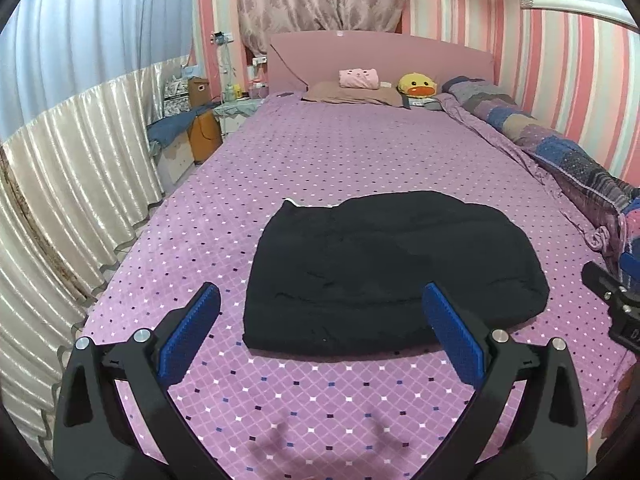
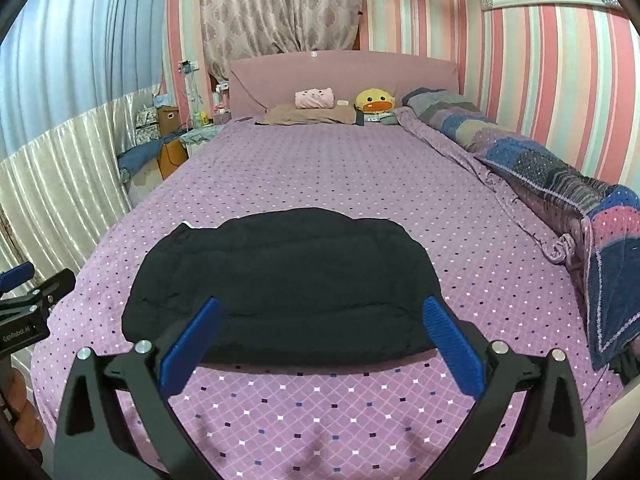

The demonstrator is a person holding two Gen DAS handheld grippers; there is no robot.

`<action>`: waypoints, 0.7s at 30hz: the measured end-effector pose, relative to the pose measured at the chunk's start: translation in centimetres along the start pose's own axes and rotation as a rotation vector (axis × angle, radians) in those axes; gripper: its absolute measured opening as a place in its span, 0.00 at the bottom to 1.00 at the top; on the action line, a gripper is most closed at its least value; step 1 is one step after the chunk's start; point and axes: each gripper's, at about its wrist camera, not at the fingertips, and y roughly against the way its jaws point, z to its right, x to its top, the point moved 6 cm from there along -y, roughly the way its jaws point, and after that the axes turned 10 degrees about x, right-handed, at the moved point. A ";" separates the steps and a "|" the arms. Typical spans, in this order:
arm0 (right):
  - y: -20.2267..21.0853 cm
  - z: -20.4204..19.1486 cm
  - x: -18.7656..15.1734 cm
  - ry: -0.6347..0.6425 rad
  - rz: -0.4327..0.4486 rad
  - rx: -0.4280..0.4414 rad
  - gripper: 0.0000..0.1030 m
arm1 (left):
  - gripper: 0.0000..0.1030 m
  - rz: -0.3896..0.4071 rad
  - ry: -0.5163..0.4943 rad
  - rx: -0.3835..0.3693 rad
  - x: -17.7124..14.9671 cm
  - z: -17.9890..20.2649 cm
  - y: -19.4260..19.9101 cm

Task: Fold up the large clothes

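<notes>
Here, folded black garment (on bed)

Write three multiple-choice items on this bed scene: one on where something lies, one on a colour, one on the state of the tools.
1. Where does the black garment lie?
A. At the near end of the bed
B. On the pillow by the headboard
C. On the floor

2. What colour is the duck plush toy?
A. Green
B. Yellow with an orange beak
C. Black

3. What state are the left tool and right tool in?
A. Both shut on the garment
B. One open, one shut on the bedspread
C. Both open, holding nothing

Answers:
1. A: the garment sits in a compact bundle on the purple bedspread just ahead of both tools, far from the pillow.
2. B: its body is yellow, its beak orange.
3. C: each wrist view shows blue pads spread wide with nothing between.
</notes>
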 end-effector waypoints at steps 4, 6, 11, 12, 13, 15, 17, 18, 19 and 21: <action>0.3 -0.2 0.2 0.010 0.007 -0.026 0.98 | 0.97 0.006 -0.005 0.002 0.2 0.2 0.5; 0.4 -0.2 0.2 0.001 0.006 -0.022 0.98 | 0.97 0.003 -0.010 -0.007 0.3 0.3 0.6; 0.5 -0.1 0.6 -0.006 0.008 -0.032 0.98 | 0.97 0.005 -0.026 0.001 0.4 0.6 0.5; 0.5 0.0 0.6 -0.003 0.006 -0.033 0.98 | 0.97 0.003 -0.029 0.011 0.4 0.6 0.4; 0.4 -0.1 0.6 -0.002 0.005 -0.032 0.98 | 0.97 0.003 -0.028 0.014 0.4 0.7 0.3; 0.4 -0.1 0.6 0.004 0.005 -0.035 0.98 | 0.97 -0.004 -0.025 0.012 0.3 0.7 0.1; 0.3 -0.2 0.6 0.007 0.001 -0.038 0.98 | 0.97 -0.011 -0.019 0.002 0.2 0.7 0.1; 0.3 -0.1 0.6 0.007 -0.001 -0.037 0.98 | 0.97 -0.012 -0.019 -0.001 0.2 0.6 0.1; 0.3 -0.1 0.6 0.006 -0.002 -0.034 0.98 | 0.97 -0.014 -0.019 -0.007 0.2 0.6 0.1; 0.2 -0.1 0.6 0.000 -0.004 -0.032 0.98 | 0.97 -0.008 -0.017 -0.011 0.2 0.7 0.3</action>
